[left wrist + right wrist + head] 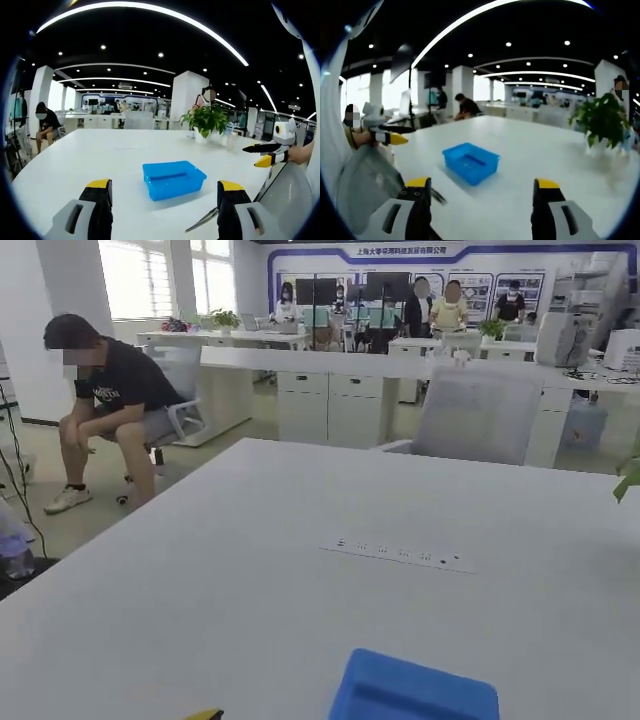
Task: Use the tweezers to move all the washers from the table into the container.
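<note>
A blue rectangular container [415, 690] sits on the white table [250, 570] near its front edge. It lies ahead of my left gripper [165, 187], whose jaws stand wide apart with nothing between them, and the container [174, 178] is beyond the tips. Metal tweezers [202, 220] lie on the table beside the right jaw. My right gripper [482, 184] is open and empty too, with the container [471, 162] in front of it and the dark tweezers [437, 196] by its left jaw. One yellow fingertip [205, 715] of a gripper pokes in at the head view's bottom edge.
A socket strip [400, 555] is set into the table's middle. A potted plant [205, 120] stands at the table's far side. A grey chair [475, 415] is behind the table, and a person [105, 410] sits at the left. More desks and people fill the background.
</note>
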Tool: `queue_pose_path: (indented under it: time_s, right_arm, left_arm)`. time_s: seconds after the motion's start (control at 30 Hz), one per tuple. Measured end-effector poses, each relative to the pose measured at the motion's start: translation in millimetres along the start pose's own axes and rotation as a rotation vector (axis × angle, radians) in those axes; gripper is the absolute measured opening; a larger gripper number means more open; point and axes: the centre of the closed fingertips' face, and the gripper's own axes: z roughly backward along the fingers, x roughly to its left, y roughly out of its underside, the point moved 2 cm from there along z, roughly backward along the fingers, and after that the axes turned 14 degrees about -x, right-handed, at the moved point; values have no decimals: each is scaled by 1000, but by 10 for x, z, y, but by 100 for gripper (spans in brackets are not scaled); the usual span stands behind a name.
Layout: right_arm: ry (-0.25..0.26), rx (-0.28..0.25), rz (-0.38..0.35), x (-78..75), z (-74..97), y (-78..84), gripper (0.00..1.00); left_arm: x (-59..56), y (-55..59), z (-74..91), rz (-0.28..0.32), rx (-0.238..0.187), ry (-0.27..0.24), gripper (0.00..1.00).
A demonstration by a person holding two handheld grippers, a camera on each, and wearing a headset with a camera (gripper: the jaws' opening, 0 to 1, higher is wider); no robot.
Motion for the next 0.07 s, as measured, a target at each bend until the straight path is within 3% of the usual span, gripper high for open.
queue_pose_path:
  time_s: [0.07]
  right_arm:
    - [-1,6,-1,0,4,10,80]
  left_arm:
    - [1,14,4,-10,12,-2,86]
